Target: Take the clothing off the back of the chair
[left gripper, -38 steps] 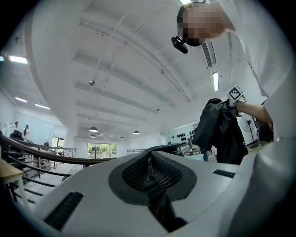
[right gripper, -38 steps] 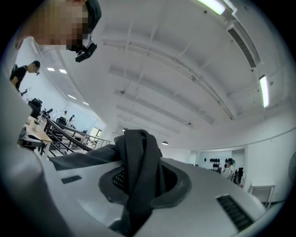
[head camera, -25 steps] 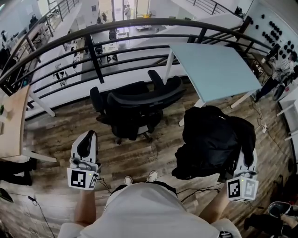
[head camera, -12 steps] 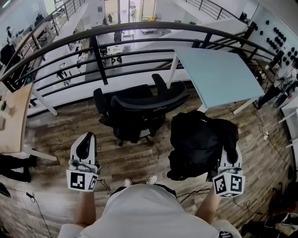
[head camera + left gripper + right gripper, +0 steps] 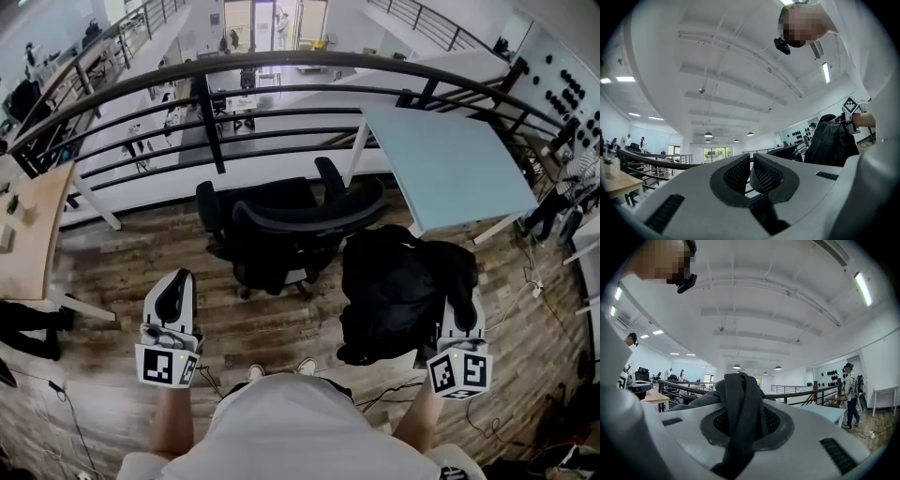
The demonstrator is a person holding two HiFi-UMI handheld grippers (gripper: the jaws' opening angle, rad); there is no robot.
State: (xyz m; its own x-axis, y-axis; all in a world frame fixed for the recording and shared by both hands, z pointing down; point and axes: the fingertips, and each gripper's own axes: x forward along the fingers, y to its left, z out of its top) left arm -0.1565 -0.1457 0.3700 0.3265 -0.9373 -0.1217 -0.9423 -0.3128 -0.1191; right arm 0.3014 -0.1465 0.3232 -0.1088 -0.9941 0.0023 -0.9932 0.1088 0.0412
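A wood-plank floor (image 5: 103,281) runs up to a black curved railing (image 5: 281,64) with 4 horizontal bars, and beyond it lies a lower level with desks (image 5: 244,94). A pale blue-green table (image 5: 441,164) on white legs stands at the right, a light wooden desk (image 5: 33,234) at the left. The white ceiling (image 5: 754,301) carries ribs, a strip light (image 5: 862,287) and round lamps (image 5: 736,366). Bright windows (image 5: 715,153) close the far end, and a white wall (image 5: 562,84) bears dark round knobs

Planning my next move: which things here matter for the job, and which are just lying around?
Job: black clothing, pinched in the right gripper; black chair, back bare; left gripper, shut, empty.
Around: pale blue table; railing; wooden desk.
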